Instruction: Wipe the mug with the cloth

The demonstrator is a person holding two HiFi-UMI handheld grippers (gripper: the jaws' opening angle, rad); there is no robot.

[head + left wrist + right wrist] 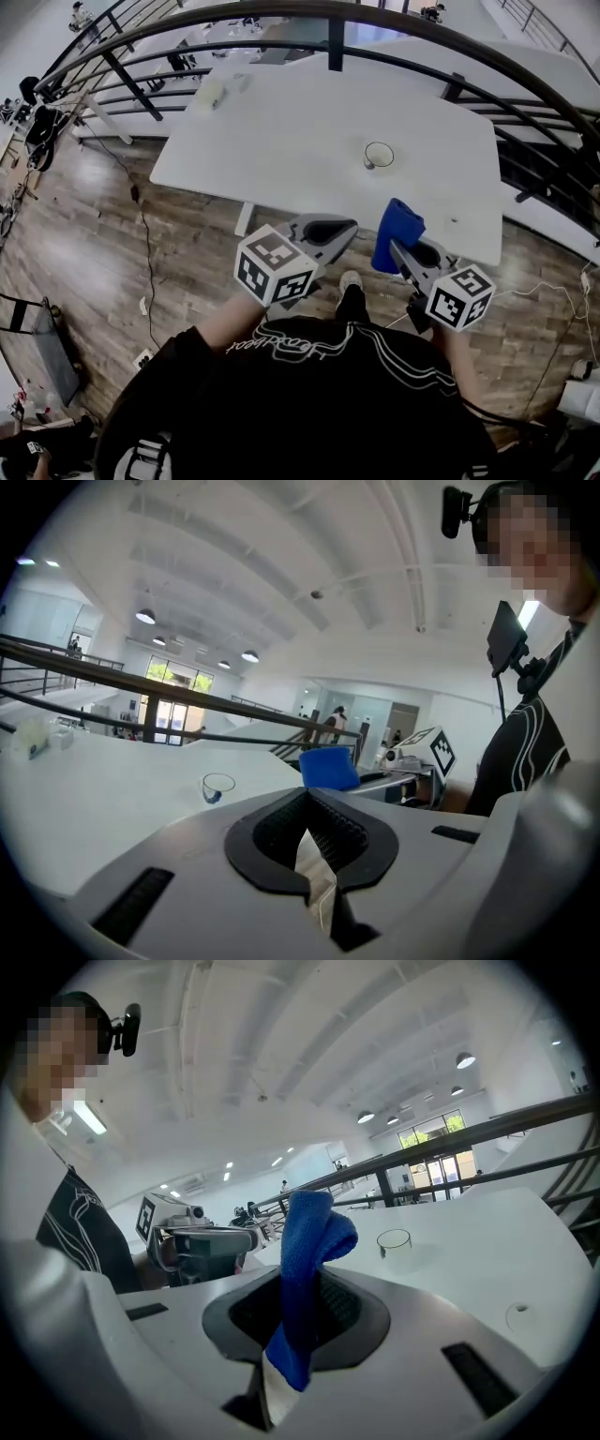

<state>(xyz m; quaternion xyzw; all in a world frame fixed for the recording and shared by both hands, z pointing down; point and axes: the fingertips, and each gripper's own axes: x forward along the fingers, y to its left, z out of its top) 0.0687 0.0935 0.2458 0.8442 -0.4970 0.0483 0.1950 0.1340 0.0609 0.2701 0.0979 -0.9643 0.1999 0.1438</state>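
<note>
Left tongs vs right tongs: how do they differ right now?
Load: the left tongs are shut on nothing, pads meeting. The right tongs are shut on a folded blue cloth that sticks up past their tip.
Heading, in the head view: the left tongs point up-right and the right tongs up-left, so they angle toward each other.
Shared: both are short of the clear glass mug on the white table, neither touching it.
</note>
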